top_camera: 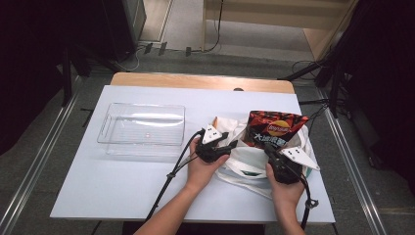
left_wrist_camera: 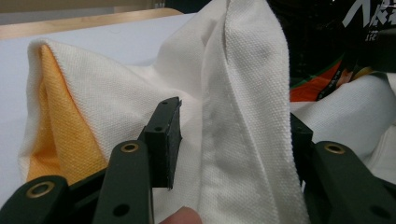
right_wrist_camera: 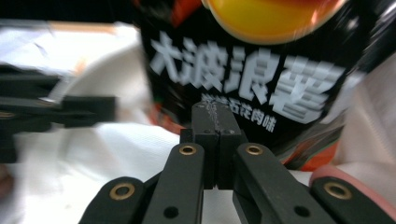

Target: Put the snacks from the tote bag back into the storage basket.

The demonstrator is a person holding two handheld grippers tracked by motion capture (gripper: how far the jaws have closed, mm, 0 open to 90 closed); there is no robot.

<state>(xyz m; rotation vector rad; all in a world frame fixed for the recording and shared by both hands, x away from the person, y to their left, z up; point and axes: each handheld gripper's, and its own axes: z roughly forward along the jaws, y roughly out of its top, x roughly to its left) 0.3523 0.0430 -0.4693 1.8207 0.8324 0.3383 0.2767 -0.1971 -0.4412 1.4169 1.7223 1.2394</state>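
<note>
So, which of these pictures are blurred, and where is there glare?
Right gripper view: the chip bag and the other gripper at the left edge are smeared by motion. Left gripper view: sharp on the white bag. High view: glare on the clear tray, dark corners.

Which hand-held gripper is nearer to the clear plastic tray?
Left. The left hand-held gripper holds the white bag's edge, just right of the clear plastic tray; the right hand-held gripper is farther right, by the chip bag.

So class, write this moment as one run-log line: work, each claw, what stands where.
work: chips into bag | left claw: holds bag rim | right claw: shut, empty, by chips | chips: upright in bag
</note>
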